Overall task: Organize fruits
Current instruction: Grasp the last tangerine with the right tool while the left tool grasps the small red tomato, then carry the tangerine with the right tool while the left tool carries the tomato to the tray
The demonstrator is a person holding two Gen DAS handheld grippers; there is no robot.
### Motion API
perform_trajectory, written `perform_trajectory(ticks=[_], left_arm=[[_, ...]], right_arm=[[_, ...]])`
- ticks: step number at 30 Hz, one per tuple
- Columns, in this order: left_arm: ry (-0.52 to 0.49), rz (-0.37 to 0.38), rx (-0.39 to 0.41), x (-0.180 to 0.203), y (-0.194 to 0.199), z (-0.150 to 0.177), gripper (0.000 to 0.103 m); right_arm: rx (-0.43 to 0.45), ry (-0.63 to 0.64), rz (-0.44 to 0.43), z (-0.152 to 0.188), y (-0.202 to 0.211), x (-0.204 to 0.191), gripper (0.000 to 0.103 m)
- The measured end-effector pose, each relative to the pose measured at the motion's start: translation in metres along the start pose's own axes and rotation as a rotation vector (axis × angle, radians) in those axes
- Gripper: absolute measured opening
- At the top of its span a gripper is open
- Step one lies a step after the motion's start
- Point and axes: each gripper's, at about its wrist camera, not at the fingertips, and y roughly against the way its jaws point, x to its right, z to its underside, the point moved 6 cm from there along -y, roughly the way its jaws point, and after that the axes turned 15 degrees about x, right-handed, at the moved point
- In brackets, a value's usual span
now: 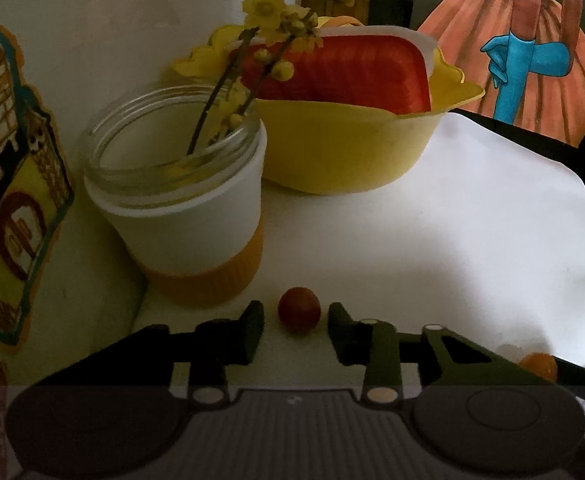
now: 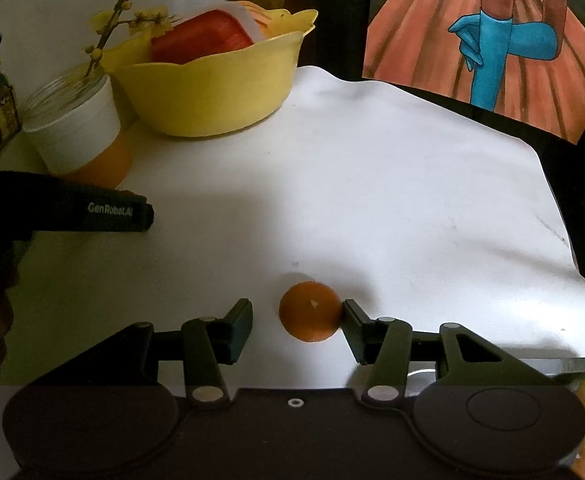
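A small dark red fruit is sitting on the white table, in front of the yellow bowl, and the left gripper is bracketing it with jaws spread wide, gaps showing on both sides. Further from the bowl, an orange fruit is lying between the fingers of the right gripper, which is also standing released (its right finger is touching the fruit, the other is apart). The bowl is holding a red tray. Just beside the bowl a glass jar with an orange base is carrying a yellow flower sprig
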Motion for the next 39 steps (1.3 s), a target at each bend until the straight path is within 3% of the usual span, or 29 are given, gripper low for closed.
perform_trajectory(ticks=[3, 8, 28, 39], left_arm=[[0.001, 0.007, 0.002, 0.0, 0.0, -0.001, 0.024], [-0.013, 0.03, 0.006, 0.002, 0.004, 0.003, 0.023], [-0.069, 0.091, -0.027, 0.014, 0.074, 0.049, 0.022], [-0.054, 0.095, -0.024, 0.024, 0.117, 0.064, 0.022]], right_arm=[[0.005, 0.008, -0.009, -0.001, 0.001, -0.002, 0.043], [0.01, 0.031, -0.035, 0.001, 0.003, -0.007, 0.036], [0.013, 0.038, -0.113, 0.025, 0.037, -0.014, 0.035], [0.067, 0.029, -0.124, 0.035, 0.087, -0.008, 0.035]])
